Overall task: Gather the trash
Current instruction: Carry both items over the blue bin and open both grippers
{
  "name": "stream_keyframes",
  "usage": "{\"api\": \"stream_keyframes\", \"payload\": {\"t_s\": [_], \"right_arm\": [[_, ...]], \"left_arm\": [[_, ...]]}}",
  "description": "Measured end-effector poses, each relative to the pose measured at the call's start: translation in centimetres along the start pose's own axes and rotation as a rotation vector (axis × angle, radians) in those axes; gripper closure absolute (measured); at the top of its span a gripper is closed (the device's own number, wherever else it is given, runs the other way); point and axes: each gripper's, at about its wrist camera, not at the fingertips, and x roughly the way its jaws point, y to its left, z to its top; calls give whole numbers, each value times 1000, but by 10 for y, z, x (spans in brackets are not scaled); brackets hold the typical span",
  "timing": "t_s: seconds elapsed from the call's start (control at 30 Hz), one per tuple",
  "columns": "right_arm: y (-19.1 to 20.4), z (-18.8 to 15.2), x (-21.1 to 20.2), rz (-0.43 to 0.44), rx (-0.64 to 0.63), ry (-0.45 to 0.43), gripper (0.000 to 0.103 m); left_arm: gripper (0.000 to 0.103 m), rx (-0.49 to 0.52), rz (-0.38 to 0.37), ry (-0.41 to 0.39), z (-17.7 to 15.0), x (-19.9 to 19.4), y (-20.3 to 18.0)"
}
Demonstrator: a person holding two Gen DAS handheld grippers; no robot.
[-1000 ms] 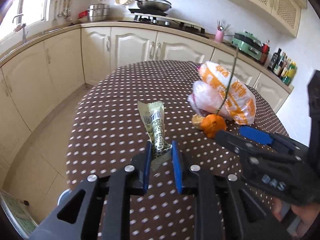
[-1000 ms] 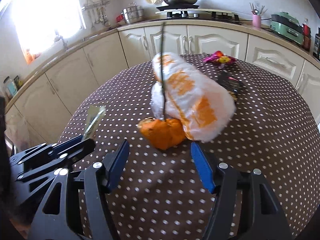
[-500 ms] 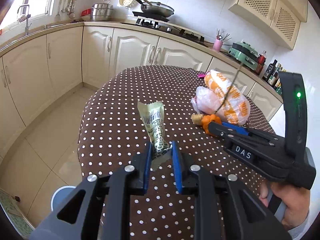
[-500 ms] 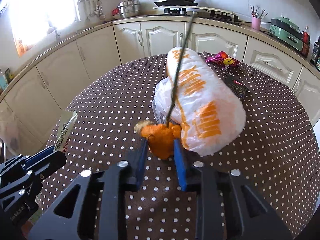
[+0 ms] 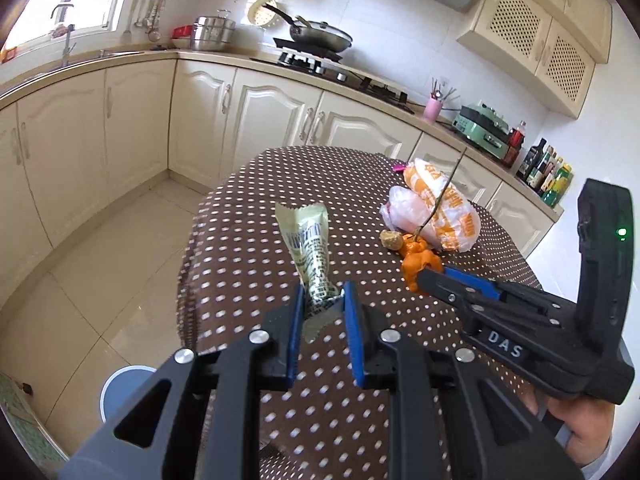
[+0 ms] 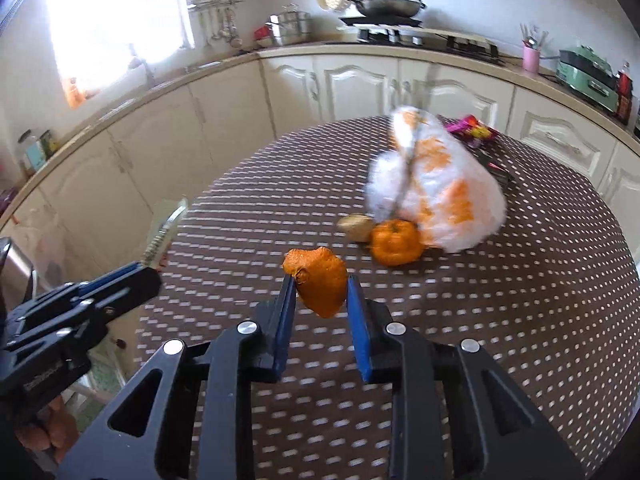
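Now, both of your grippers are loaded, so the coming move turns on where the load goes.

Left gripper: your left gripper (image 5: 322,304) is clenched on the green wrapper (image 5: 306,246), pinching its lower end; the wrapper's long axis runs straight out ahead of the fingers, its far end free above the bench (image 5: 248,240).

Right gripper: your right gripper (image 6: 320,292) is clenched on a piece of orange peel (image 6: 318,280), which sits between the two blue pads and pokes out past their tips, off the dotted cloth.

Left behind: more orange peel (image 6: 394,242) lies on the bench ahead and to the right of your right fingers, with a small tan lump (image 6: 356,227) touching it on its left and the white-and-orange bag (image 6: 436,196) just behind it. A thin stalk rises beside the bag; the right view is too blurred to tell what it is joined to.

Key relation: a pale blue round rim (image 5: 122,386), likely a bin, shows on the floor below and to the left of your left fingers, beyond the bench edge. Your left hand is the nearer one; your right must cross over the bench towards it.

Likely next: carry both pieces over that rim and release, left first, judging from how things lie.

Risk: the peel is held only by its lower part and could slip in transit.
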Motion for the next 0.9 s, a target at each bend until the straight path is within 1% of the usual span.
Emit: {"api": "stream_keyframes", "payload": {"t_s": [0.13,0.2,0.3,0.43,0.53,0.67,0.77,0.87,0.9], "right_arm": [[37,0,-6,62,-46,-12,79],[58,-1,-6,99,-71,-13,78],[97,-6,1,170,-113,1,78],[138,-16,19,234,-155,35,78],[166,-25,39,273,-183,76,78],[190,-35,62,301,-205,123,78],[204,-44,77,310,-219,148,78],[214,-49,89,310,-227,162,78],[215,-49,92,309,-230,163,78]], "left_arm": [[84,-39,21,-19,-8,-22,24],[84,-64,44,-28,-14,-34,40],[84,-106,84,-34,-25,-50,68],[84,-159,135,-25,-43,-64,105],[84,-204,167,-6,-57,-69,133],[84,-270,203,32,-79,-67,171],[84,-306,219,58,-87,-59,194],[83,-333,230,65,-90,-50,213],[82,-335,233,70,-89,-46,218]]}}
